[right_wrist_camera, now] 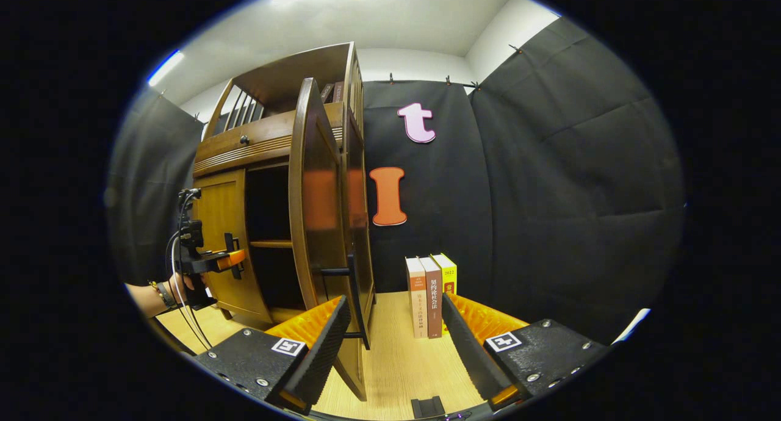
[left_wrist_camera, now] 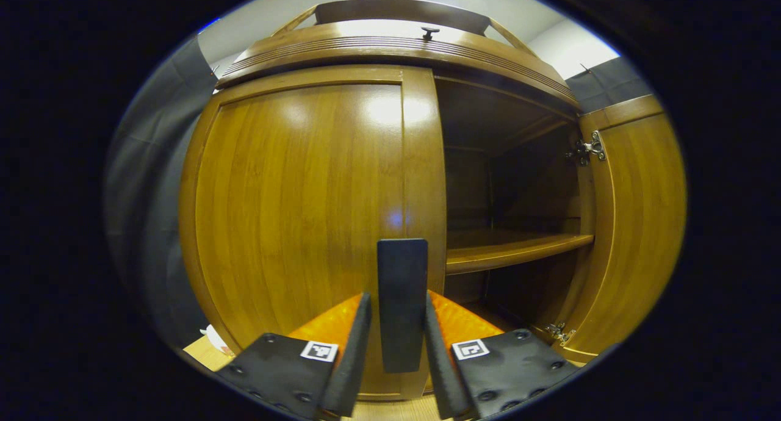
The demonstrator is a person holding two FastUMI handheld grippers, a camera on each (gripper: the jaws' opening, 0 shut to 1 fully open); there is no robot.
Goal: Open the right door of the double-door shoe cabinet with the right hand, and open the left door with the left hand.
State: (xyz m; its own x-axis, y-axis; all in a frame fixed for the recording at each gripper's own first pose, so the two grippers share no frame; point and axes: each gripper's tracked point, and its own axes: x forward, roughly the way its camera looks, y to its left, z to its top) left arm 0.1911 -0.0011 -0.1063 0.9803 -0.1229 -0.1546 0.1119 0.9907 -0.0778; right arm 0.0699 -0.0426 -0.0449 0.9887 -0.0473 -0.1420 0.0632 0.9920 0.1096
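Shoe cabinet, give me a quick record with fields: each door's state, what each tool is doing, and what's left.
right door: swung open
left door: closed
left door handle: between the left tool's fingers; contact unclear
right tool: open, empty, beside the open door
books: upright on the table by the booth wall
remaining: open the left door

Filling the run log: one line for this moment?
right door: open | left door: closed | left tongs: around left handle | right tongs: open, free
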